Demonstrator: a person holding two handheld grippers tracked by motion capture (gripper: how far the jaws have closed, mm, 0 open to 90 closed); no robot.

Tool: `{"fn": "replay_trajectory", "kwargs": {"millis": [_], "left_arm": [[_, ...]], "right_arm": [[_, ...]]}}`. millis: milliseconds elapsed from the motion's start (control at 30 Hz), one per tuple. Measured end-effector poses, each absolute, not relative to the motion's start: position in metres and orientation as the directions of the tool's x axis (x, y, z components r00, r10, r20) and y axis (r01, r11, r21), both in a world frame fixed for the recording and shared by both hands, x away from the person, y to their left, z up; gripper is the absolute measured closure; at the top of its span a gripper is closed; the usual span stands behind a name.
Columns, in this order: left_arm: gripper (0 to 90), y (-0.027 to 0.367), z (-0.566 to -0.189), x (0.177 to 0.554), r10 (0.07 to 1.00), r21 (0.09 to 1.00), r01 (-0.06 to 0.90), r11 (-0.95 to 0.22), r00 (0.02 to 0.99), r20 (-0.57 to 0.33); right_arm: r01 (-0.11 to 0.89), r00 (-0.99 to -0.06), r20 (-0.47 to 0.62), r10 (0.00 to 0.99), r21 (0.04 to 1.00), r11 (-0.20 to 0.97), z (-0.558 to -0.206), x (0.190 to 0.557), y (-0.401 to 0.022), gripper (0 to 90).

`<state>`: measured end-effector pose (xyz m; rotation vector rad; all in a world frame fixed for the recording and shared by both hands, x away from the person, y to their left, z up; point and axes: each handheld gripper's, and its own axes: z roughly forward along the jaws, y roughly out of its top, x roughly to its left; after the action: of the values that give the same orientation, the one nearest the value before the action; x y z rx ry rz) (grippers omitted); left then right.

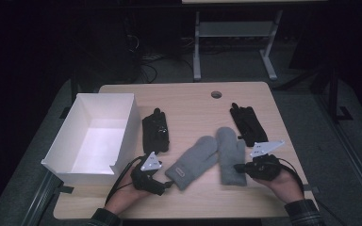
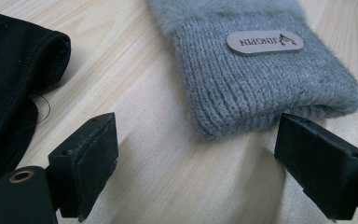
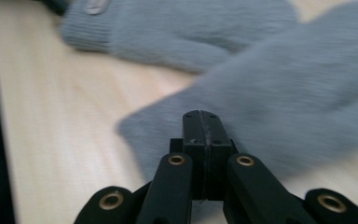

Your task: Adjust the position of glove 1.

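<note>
On the far left of the light wooden tabletop (image 1: pixel 193 101) stands a white rectangular cardboard box (image 1: pixel 96 134), open at the top, to the left of the left gripper (image 1: pixel 166 184). Just ahead of this gripper lies a black fabric glove (image 1: pixel 155 132), flat and apart from the box.

The left gripper is wide open, with nothing between its 2 jaws. In the left gripper view, the knitted cuff of the left grey woollen mitten (image 2: pixel 261 70), the one with a small label, lies directly in front of the jaws, just short of them, and a black glove edge (image 2: pixel 14 79) is on the other side.

Further right, the second grey woollen mitten (image 1: pixel 230 155) lies beside the first one, their tips near each other. The right gripper (image 1: pixel 239 166) is fully closed, jaws pressed together, and I judge that it holds nothing; its tip is at the lower edge of this mitten, whether touching or not I cannot tell. A second black glove (image 1: pixel 248 123) lies ahead of the right gripper, well apart from it.

The step in hand seems to be taking the labelled mitten by its cuff. To do it well, the left gripper should go forward low over the tabletop, so 1 jaw slides under the cuff and the other comes above, then close on the thick ribbed part. The right gripper could press on its mitten so the pair does not drag along.
</note>
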<state>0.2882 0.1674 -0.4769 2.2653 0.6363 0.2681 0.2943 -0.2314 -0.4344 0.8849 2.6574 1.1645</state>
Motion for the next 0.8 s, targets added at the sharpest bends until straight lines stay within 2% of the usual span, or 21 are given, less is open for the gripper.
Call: {"fn": "replay_trajectory", "kwargs": {"millis": [200, 500, 667, 800], "left_arm": [[12.7, 0.167, -0.477, 0.289, 0.522, 0.718, 0.365, -0.593, 0.853, -0.002], [12.8, 0.167, -0.477, 0.288, 0.527, 0.72, 0.368, -0.588, 0.85, -0.005], [12.7, 0.167, -0.477, 0.288, 0.527, 0.721, 0.369, -0.587, 0.85, -0.005], [12.8, 0.167, -0.477, 0.288, 0.526, 0.72, 0.368, -0.588, 0.85, -0.004]], "right_arm": [[0.486, -0.782, 0.102, 0.615, 0.718, 0.498, -0.435, 0.325, -0.25, 90.0], [0.499, -0.762, 0.092, 0.641, 0.715, 0.49, -0.446, 0.369, -0.241, 90.0], [0.519, -0.765, 0.081, 0.638, 0.664, 0.538, -0.456, 0.374, -0.236, 90.0], [0.52, -0.774, 0.098, 0.625, 0.662, 0.54, -0.457, 0.368, -0.24, 90.0]]}}
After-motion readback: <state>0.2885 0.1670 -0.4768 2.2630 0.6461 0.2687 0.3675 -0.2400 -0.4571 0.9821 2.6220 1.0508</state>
